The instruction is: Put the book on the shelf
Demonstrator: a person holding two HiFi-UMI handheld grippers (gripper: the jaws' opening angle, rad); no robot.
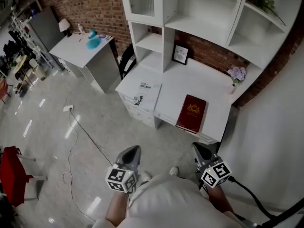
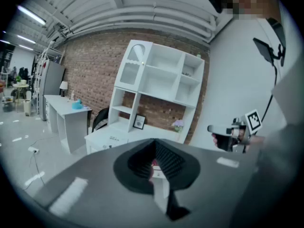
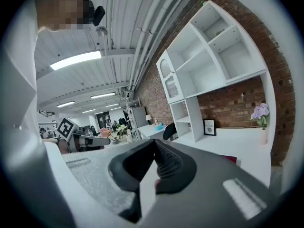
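A dark red hardcover book [image 1: 191, 113] with gold print lies flat on the white worktop [image 1: 216, 96], under the white shelf [image 1: 199, 13]. The left gripper [image 1: 133, 152] and right gripper [image 1: 200, 149] are both closed tight and hold nothing, far from the book.

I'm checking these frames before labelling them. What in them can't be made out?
- Red book: gold cover print too small in the head view; in the right gripper view, the right gripper body hides all but a sliver.
- White book: cover print too small, head view.
- Shelf unit: top cut off by the head view's upper edge.
- Framed picture: its print too small in every view.
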